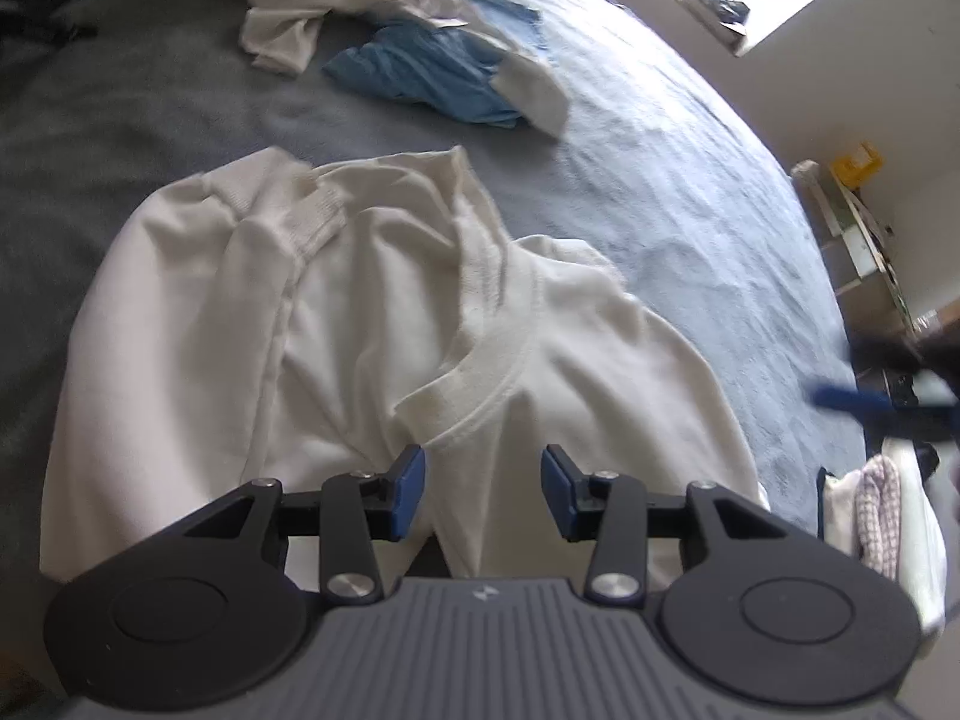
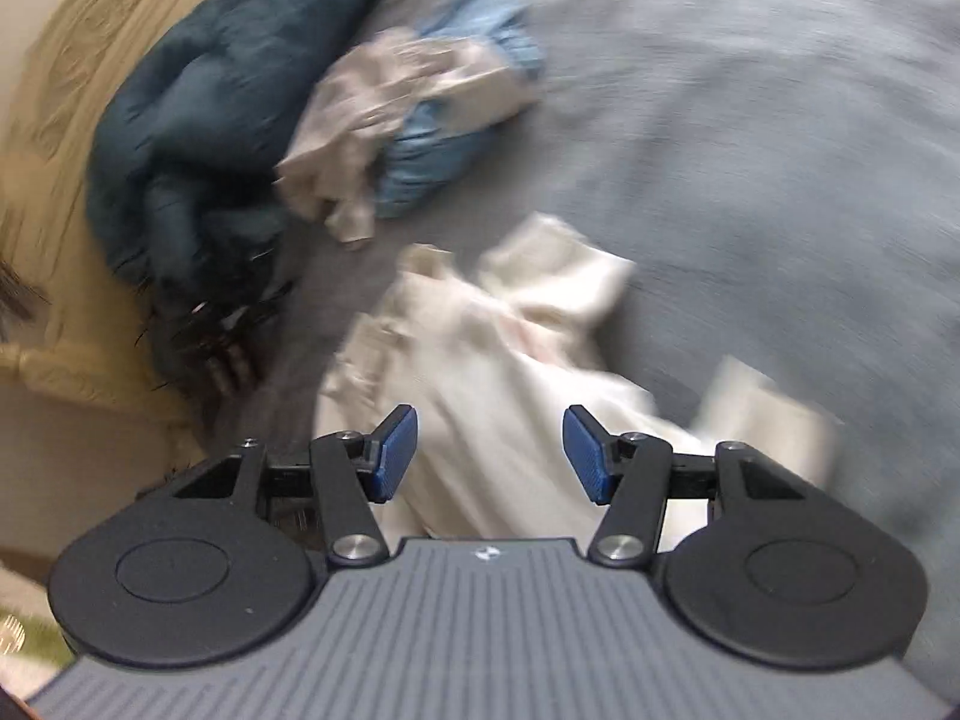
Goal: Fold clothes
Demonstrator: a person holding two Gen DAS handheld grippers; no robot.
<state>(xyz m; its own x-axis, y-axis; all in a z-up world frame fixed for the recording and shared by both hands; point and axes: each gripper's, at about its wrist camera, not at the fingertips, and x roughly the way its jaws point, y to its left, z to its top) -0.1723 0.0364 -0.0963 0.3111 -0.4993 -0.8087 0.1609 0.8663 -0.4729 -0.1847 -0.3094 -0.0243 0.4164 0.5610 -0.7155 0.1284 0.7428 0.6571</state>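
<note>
White cotton sweatshirt lies rumpled on the grey bed, its collar at 12 o'clock of the left tongs, which, like the right tongs, gape wide and empty, so each should probably pinch one shoulder evenly.

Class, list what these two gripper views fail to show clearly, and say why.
- Right wrist view: motion blur smears the white shirt and the clothes pile; the shirt's folds are unreadable.
- Left wrist view: the shirt's near hem is hidden behind the left gripper.
- Left wrist view: the right gripper is blurred at the edge.
</note>
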